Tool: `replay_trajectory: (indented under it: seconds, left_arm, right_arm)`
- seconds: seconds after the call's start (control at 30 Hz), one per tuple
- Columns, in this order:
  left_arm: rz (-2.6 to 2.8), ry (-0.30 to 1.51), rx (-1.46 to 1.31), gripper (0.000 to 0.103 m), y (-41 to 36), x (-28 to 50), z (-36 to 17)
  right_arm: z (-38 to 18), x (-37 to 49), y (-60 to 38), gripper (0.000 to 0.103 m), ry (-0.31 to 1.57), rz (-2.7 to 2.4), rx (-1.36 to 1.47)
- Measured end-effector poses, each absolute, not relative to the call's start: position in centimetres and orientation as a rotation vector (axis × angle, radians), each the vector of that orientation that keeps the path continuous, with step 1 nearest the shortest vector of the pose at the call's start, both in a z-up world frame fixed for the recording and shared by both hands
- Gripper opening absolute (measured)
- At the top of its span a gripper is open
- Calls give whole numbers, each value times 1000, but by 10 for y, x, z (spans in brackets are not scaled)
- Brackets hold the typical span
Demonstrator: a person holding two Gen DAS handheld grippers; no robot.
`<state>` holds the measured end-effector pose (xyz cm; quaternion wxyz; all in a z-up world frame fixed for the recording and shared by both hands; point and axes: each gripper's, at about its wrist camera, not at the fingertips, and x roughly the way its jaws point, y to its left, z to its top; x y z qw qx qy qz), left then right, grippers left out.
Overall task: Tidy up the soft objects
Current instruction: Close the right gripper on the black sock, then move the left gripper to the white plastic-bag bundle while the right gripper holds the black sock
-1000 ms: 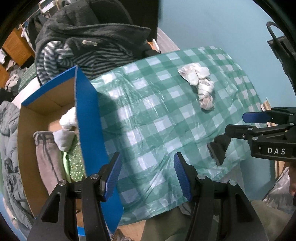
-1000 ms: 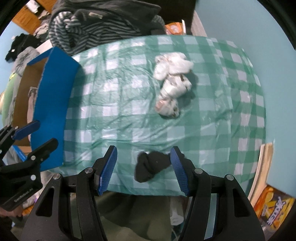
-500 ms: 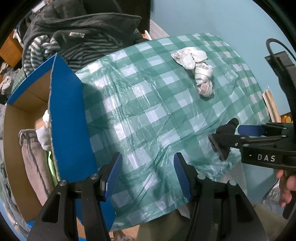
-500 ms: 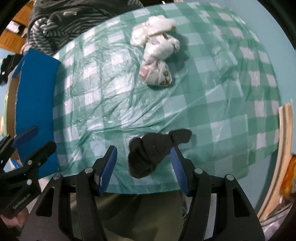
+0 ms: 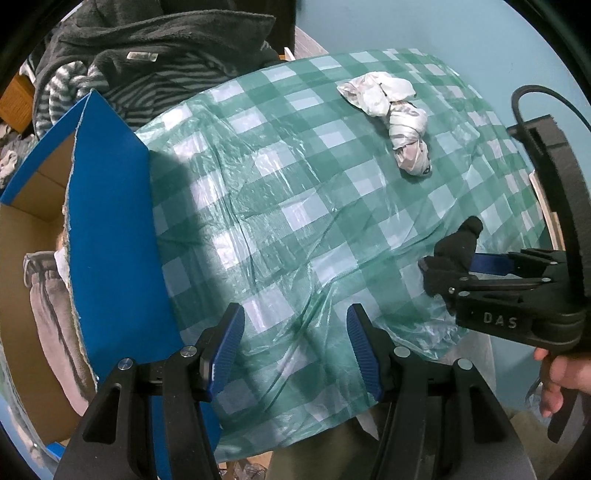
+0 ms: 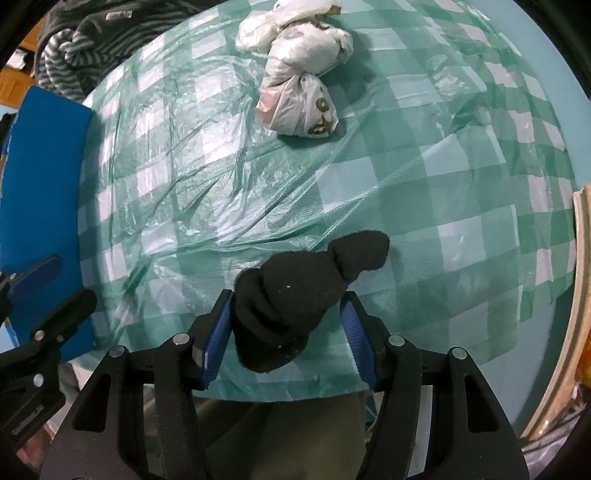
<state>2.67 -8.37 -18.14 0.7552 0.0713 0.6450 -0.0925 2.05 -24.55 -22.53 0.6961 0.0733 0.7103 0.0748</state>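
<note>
A black rolled sock (image 6: 295, 295) lies near the front edge of the green checked tablecloth (image 6: 369, 184). My right gripper (image 6: 284, 328) is open, with its blue pads on either side of the sock; it also shows in the left wrist view (image 5: 454, 273) around the sock (image 5: 456, 247). My left gripper (image 5: 295, 350) is open and empty above the cloth's front edge, next to the blue cardboard box (image 5: 110, 240). A knotted white plastic bag bundle (image 6: 299, 81) lies at the far side of the table, also in the left wrist view (image 5: 399, 122).
The box holds folded grey and white cloth items (image 5: 51, 295). A pile of dark and striped clothes (image 5: 147, 62) lies behind the table. A pale blue wall (image 5: 443, 29) is at the back. A wooden board (image 6: 576, 295) leans at the right.
My right gripper has moved forward and down, so the black sock now sits between its open pads. My left gripper has shifted slightly toward the table, still open.
</note>
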Motion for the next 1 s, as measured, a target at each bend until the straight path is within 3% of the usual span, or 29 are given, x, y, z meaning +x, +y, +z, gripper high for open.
replay_trajectory:
  seconds: [0.13, 0.2, 0.63, 1.0]
  left_arm:
    - [-198, 1417, 149, 59, -86, 26, -183]
    - [-197, 1417, 145, 59, -88, 26, -182]
    - [-178, 1408, 95, 59, -107, 43, -176]
    - [-174, 1375, 32, 72, -142, 78, -172]
  right_arm:
    - [-228, 19, -245, 42, 1582, 183, 137]
    - [-229, 19, -246, 39, 1584, 195, 128]
    - [-199, 30, -269, 38, 1534, 228, 75]
    - [-177, 72, -319, 38, 1475, 226, 46]
